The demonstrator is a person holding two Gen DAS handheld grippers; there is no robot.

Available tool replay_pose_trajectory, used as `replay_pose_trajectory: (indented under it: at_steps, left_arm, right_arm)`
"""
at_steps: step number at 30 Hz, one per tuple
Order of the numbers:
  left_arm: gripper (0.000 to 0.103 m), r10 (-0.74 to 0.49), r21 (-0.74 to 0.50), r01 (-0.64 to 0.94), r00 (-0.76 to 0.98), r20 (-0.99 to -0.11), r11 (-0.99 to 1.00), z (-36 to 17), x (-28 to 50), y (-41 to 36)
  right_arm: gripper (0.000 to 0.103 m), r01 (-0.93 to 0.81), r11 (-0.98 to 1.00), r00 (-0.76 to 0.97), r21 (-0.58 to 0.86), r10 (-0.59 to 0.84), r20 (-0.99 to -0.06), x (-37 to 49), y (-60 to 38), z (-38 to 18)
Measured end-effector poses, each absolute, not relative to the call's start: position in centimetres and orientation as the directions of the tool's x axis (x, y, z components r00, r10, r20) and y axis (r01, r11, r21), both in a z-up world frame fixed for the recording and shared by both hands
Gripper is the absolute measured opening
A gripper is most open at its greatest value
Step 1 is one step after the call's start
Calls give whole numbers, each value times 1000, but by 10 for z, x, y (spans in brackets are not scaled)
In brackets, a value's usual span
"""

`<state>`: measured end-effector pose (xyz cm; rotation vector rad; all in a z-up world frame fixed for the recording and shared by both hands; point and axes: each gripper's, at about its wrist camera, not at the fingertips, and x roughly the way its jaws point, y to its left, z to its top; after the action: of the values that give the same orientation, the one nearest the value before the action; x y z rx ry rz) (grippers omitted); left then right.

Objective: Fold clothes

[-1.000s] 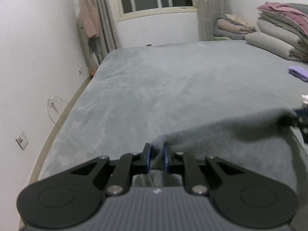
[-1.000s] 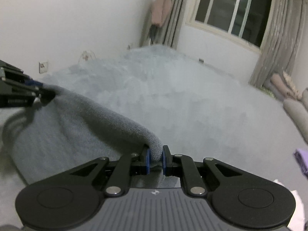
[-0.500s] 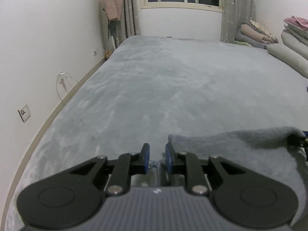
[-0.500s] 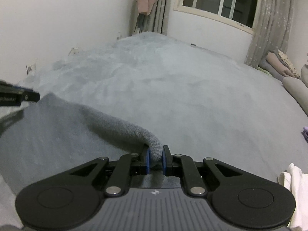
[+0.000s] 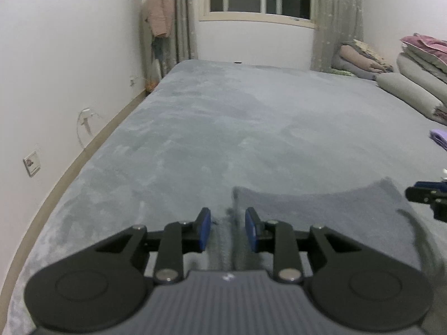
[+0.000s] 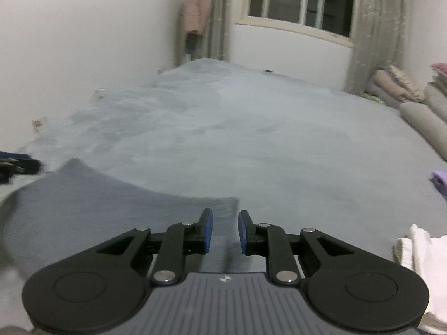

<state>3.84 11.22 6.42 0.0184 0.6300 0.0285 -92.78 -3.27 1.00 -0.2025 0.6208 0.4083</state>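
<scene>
A wide bed (image 5: 223, 128) covered in pale grey plush fills both wrist views, with a white wall on the left and a curtained window at the far end. At the near edge lies a dark grey knitted garment (image 5: 321, 212), spread flat on the bed with its far edge running straight from one gripper to the other. The left gripper (image 5: 226, 230) sits low over the garment's left corner with its blue-padded fingers parted and nothing between them; cloth shows under the gap, not pinched. The right gripper (image 6: 225, 231) is likewise spread apart and empty, just over the garment's right corner (image 6: 223, 203). Each gripper's tip also shows at the edge of the other's view. Judging by its straight far edge and compact shape, the garment may already carry at least one fold, though its layers cannot be made out, and most of its near part is hidden beneath the grippers. A white garment (image 6: 421, 268) lies crumpled at the right, and a small lilac piece (image 5: 440, 138) rests farther off, so more clothes likely remain. Folded quilts (image 5: 419, 69) are stacked against the far right wall.
</scene>
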Motion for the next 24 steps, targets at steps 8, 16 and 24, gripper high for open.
replay_pose_trajectory:
  at_steps: [8,16,24]
  left_arm:
    - [25,-27,60,78,805,-593,995,55,20,70]
    - [27,50,120,38,756,-653,992,25,35,73]
    - [28,46,74,1,774,-631,997,32,33,83]
  right_arm:
    - [31,-580,815,616,1,439,-654,-955,-24,5]
    - [38,-551,834,636,-17,407,-656,-946,-17,-16]
    - [38,-520,854,652,0,396,-646,-945,-16,-11]
